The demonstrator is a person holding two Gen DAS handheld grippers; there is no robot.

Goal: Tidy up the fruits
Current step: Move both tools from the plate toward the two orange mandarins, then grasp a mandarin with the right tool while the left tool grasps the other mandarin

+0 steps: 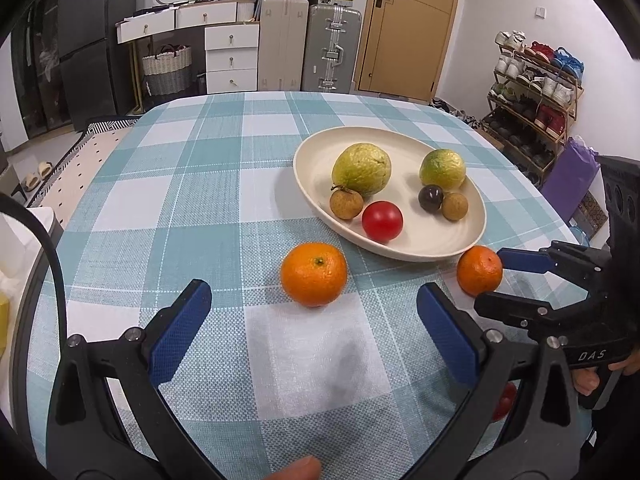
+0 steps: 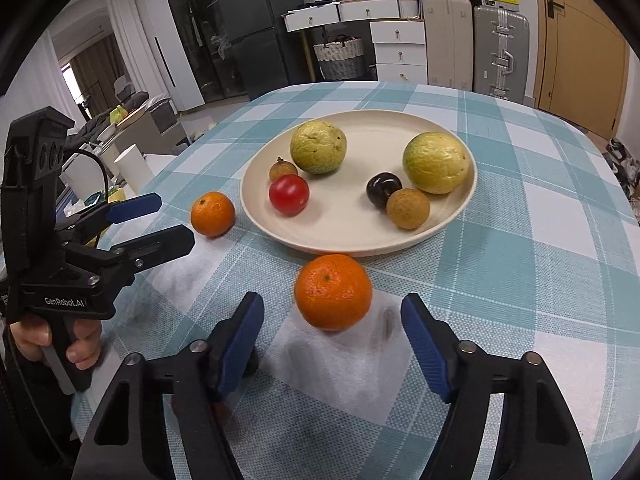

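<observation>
Now right tool apart, mandarin just ahead, untouched; left tool apart.

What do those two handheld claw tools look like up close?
Both are black plastic pistol-grip tools with two long fingers tipped in textured blue pads and silver pivot screws. The left claw reads "GenRobot.AI" in white on its side and has a black cable looping behind it. The right claw shows the white letters "DAS".
</observation>
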